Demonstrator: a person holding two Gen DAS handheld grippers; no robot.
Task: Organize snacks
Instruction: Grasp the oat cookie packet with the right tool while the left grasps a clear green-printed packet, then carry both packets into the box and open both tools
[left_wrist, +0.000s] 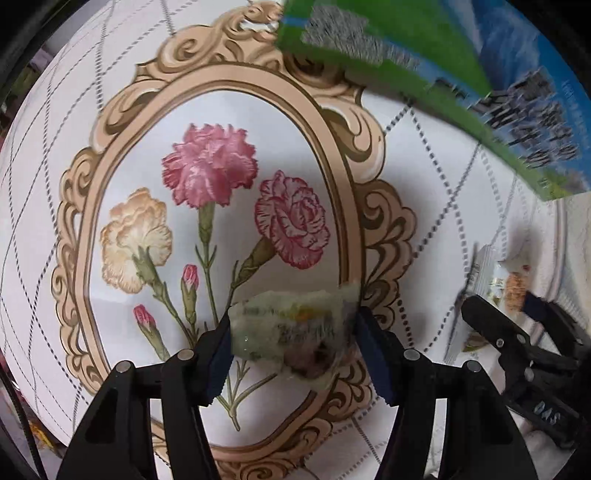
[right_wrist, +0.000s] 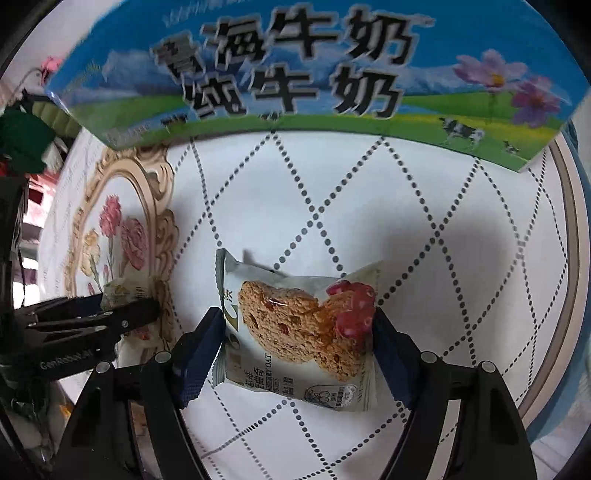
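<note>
Left gripper (left_wrist: 295, 343) pinches a blurred, seemingly pale-green snack packet (left_wrist: 291, 332); right gripper (right_wrist: 295, 350) clamps the oat cookie packet (right_wrist: 299, 332) above the tablecloth (right_wrist: 424, 221).

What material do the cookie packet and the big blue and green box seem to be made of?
Cookie packet: probably thin plastic film with a slight sheen; it creases and has crimped end seals.
Blue and green box: probably printed cardboard with a smooth coated finish; flat faces meet at a straight folded edge. The blur leaves the gloss uncertain.
</note>
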